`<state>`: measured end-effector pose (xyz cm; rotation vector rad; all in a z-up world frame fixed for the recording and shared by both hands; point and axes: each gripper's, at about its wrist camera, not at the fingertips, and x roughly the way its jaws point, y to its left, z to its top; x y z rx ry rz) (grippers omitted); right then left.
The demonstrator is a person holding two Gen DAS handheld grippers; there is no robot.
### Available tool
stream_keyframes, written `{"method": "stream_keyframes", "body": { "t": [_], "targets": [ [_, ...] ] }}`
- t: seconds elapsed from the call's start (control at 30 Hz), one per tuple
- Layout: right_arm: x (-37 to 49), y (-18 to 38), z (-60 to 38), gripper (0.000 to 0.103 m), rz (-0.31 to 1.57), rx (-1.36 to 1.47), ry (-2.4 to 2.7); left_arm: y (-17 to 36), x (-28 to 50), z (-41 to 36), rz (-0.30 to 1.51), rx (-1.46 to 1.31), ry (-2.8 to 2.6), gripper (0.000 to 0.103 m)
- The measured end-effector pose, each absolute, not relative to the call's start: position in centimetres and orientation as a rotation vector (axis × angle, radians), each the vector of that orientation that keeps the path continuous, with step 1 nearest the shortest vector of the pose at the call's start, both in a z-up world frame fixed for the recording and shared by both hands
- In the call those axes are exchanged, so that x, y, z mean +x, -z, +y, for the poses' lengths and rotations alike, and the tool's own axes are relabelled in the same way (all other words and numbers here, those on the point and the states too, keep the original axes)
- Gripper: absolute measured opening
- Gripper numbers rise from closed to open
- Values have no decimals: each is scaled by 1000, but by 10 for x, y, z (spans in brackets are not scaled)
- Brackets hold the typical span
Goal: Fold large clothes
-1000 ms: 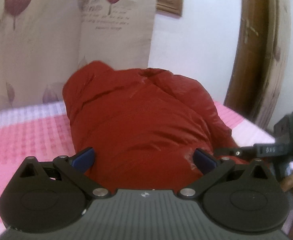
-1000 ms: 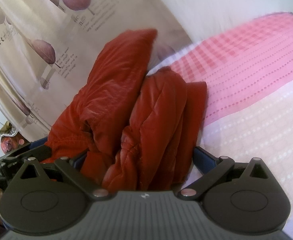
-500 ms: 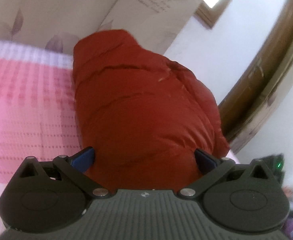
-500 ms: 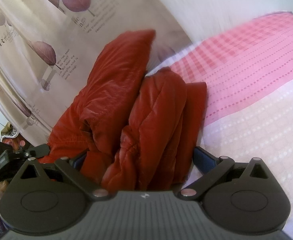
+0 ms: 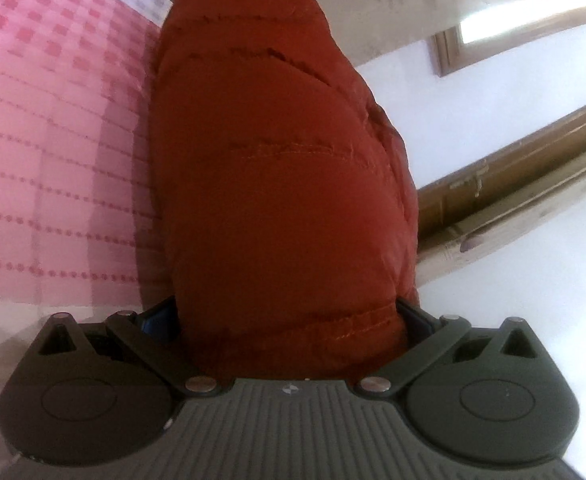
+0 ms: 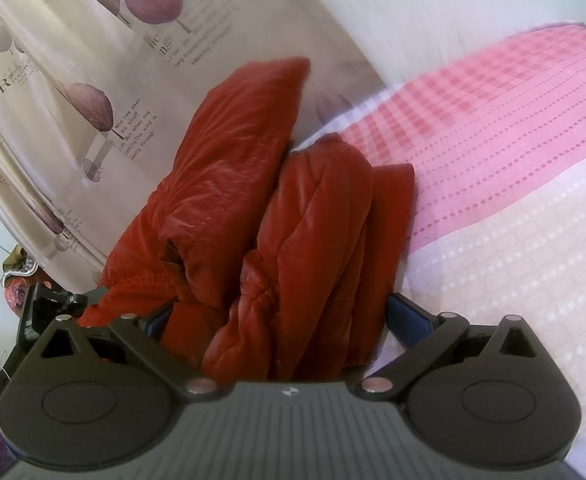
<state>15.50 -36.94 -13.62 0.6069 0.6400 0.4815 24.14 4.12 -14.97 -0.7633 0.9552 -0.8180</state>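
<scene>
A red quilted puffer jacket (image 5: 277, 184) fills the middle of the left wrist view, over the pink checked bedsheet (image 5: 53, 128). My left gripper (image 5: 285, 316) holds its stitched hem between wide-set jaws. In the right wrist view the jacket (image 6: 277, 216) hangs in bunched, folded layers against the bed. My right gripper (image 6: 281, 312) is closed around a thick bundle of those layers. The left gripper's black body (image 6: 49, 312) shows at the far left of the right wrist view.
A beige curtain with purple leaf prints (image 6: 93, 80) hangs behind the bed. A brown wooden door frame (image 5: 513, 196) and a white wall (image 5: 473, 112) are on the right in the left wrist view. Clutter (image 6: 17, 276) sits at the left edge.
The left gripper has rolled and lifted with the jacket hem, so the bed now stands to its left and the door frame tilts. The right gripper has hardly moved.
</scene>
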Motion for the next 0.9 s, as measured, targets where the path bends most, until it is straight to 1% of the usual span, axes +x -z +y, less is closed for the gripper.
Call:
{"method": "stream_keyframes", "body": {
  "t": [0.2, 0.57, 0.77, 0.9],
  "targets": [
    [160, 134, -370, 103, 663, 633, -472, 149, 251, 33, 968, -725, 837, 103],
    [189, 132, -378, 103, 780, 636, -595, 149, 252, 31, 956, -683, 851, 103],
    [204, 137, -378, 103, 772, 628, -665, 147, 254, 26, 944, -630, 852, 103],
    [204, 137, -369, 103, 748, 598, -671, 142, 248, 20, 898, -553, 829, 103]
  ]
}}
